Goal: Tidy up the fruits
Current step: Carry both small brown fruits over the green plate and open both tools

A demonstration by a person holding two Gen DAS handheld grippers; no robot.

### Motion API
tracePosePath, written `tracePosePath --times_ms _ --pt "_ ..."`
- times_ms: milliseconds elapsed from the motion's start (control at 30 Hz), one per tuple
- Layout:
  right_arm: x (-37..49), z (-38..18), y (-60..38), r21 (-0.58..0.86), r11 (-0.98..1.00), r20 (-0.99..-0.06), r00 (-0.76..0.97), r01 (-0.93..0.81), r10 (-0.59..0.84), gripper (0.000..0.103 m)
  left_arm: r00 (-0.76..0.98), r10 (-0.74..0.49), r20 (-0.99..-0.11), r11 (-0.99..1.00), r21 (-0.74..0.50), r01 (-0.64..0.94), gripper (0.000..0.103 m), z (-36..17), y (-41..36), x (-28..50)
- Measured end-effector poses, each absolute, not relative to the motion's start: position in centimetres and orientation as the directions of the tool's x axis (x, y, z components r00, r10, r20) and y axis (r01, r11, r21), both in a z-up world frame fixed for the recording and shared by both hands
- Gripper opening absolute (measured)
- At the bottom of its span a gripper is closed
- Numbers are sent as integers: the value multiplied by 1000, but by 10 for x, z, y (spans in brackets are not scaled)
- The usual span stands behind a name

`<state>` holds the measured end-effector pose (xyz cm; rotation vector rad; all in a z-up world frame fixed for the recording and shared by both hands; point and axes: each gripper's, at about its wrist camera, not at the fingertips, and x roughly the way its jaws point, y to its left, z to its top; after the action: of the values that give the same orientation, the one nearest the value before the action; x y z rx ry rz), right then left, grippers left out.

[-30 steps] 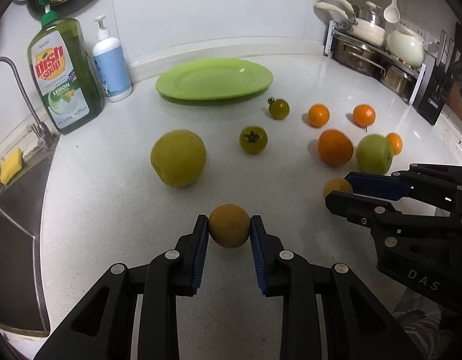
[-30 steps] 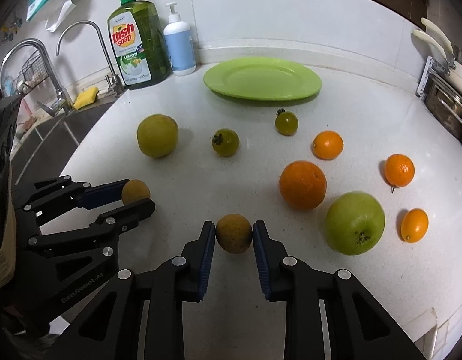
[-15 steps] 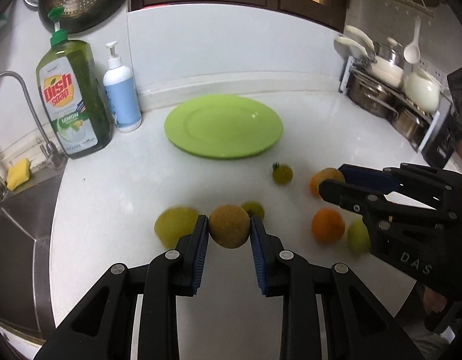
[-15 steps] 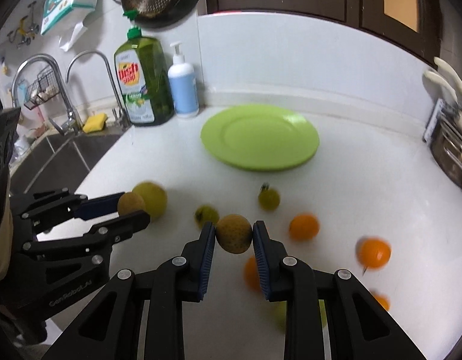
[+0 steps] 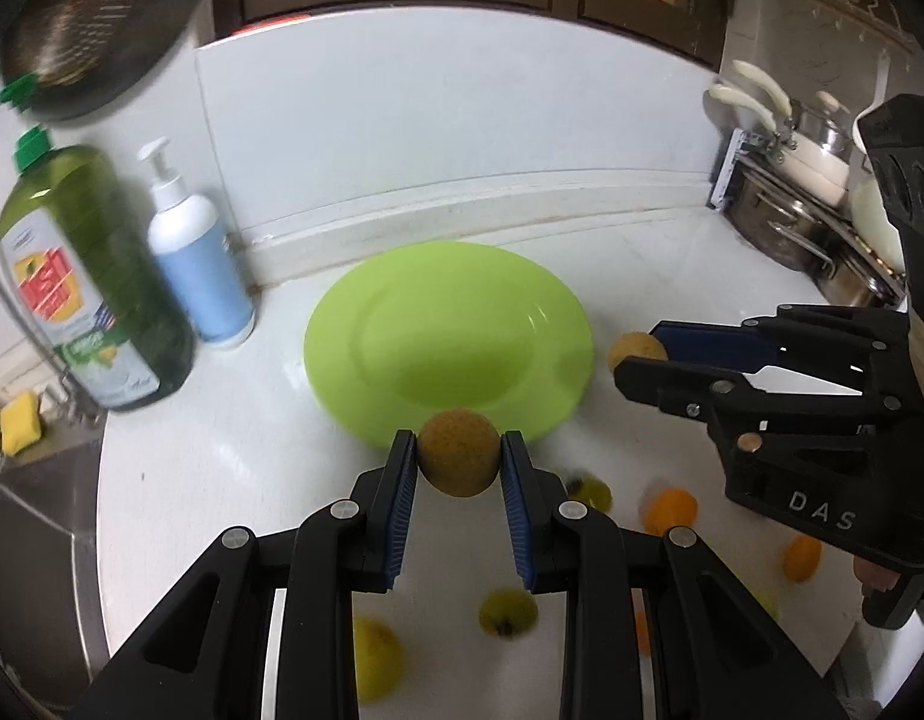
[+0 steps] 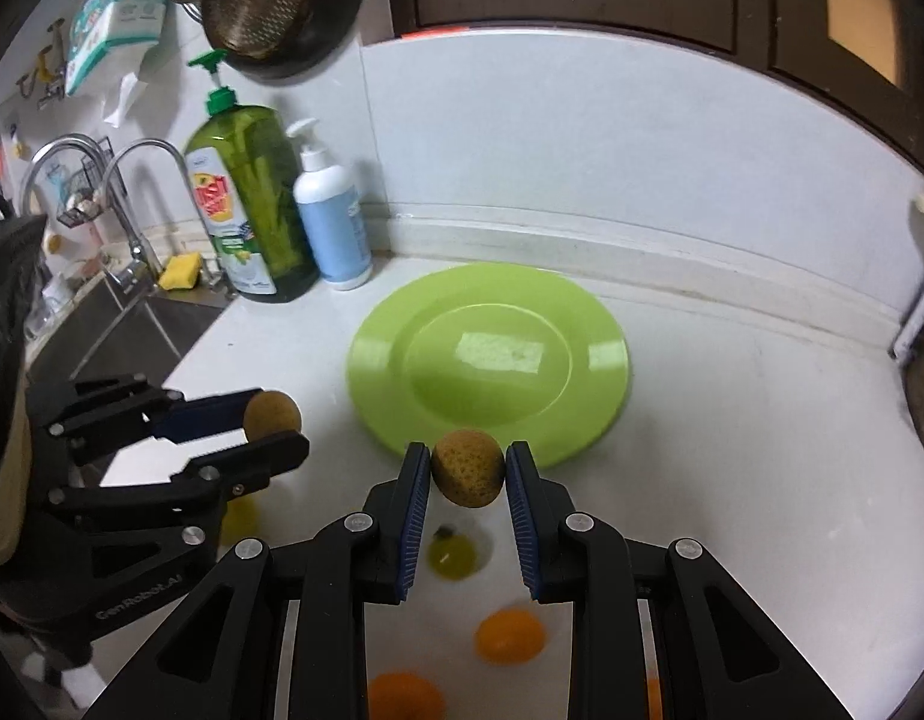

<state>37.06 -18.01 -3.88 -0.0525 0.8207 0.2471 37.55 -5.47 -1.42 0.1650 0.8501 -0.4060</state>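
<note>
Brown fruit clamped in each gripper, above the green plate
Left gripper (image 5: 459, 461) jaws grip one brown fruit (image 5: 458, 453) at the plate (image 5: 402, 324) near edge; right gripper (image 6: 468, 476) jaws grip another (image 6: 468, 475); oranges (image 6: 510, 636) lie on the table (image 6: 732, 450) at lower frame

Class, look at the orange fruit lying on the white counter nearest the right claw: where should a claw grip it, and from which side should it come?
Grip the round orange fruit across its widest middle, coming down from above. It sits alone on the white counter with open space on both sides, and it is round, so no other part offers a better hold. Both claws are full now.
</note>
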Motion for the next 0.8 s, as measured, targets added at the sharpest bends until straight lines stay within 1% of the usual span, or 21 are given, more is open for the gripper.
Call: tracePosePath --times_ms 333,500,800 --pt "457 -81 -188 83 960 -842 496 -269 212 27 473 -257 -843 901 -32 433 28 -45 -71 447" --pt "484 -99 -188 95 958 -869 448 -269 212 27 410 -243 -879 897 -42 440 28 -66 -77 470" --pt "501 -116 -181 102 956 -886 411 -277 214 27 361 -237 -902 901 -65 428 28 -87 -78 484"
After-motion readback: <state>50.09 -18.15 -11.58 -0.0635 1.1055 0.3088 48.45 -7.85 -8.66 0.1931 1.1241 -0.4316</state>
